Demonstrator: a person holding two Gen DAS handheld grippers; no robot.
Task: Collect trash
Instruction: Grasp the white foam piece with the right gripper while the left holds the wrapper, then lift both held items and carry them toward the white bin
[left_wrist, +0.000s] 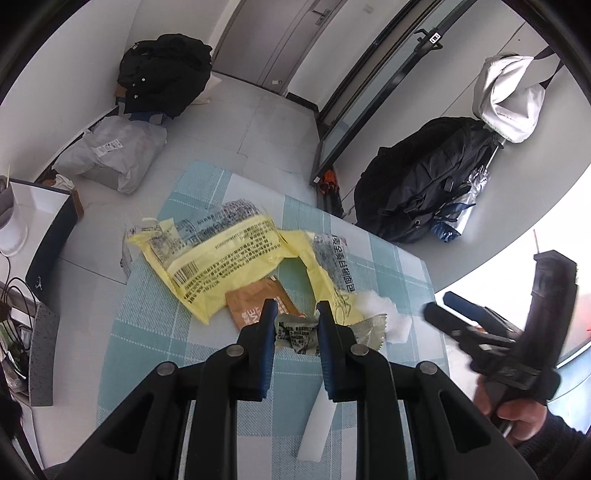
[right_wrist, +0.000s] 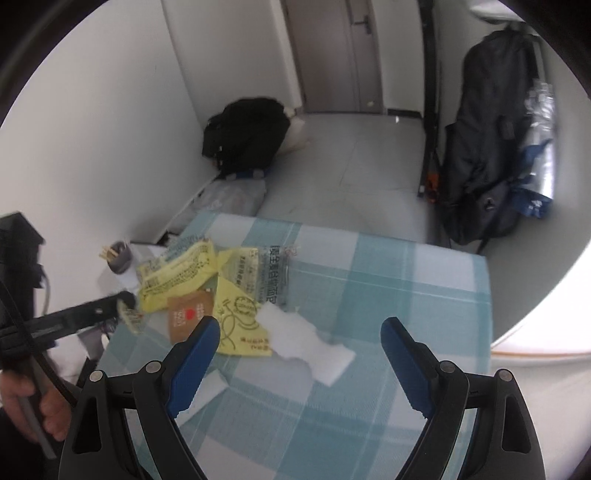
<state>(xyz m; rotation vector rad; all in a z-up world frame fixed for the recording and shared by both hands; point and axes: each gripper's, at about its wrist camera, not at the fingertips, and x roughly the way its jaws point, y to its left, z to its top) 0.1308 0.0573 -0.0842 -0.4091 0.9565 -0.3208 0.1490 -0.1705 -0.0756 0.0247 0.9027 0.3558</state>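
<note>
While the left gripper (left_wrist: 295, 314) pinches a crumpled grey wrapper (left_wrist: 297, 334) above the checked tablecloth (left_wrist: 147, 332), its print stays too small to read. Yellow packaging (left_wrist: 221, 258) half hides a brown sachet (left_wrist: 251, 304); the right gripper (right_wrist: 299, 328) gapes empty over white tissue (right_wrist: 310, 347)

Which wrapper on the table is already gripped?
The small grey-green printed wrapper, pinched in the left gripper. The yellow bread bag and brown sachet lie loose on the checked cloth.
</note>
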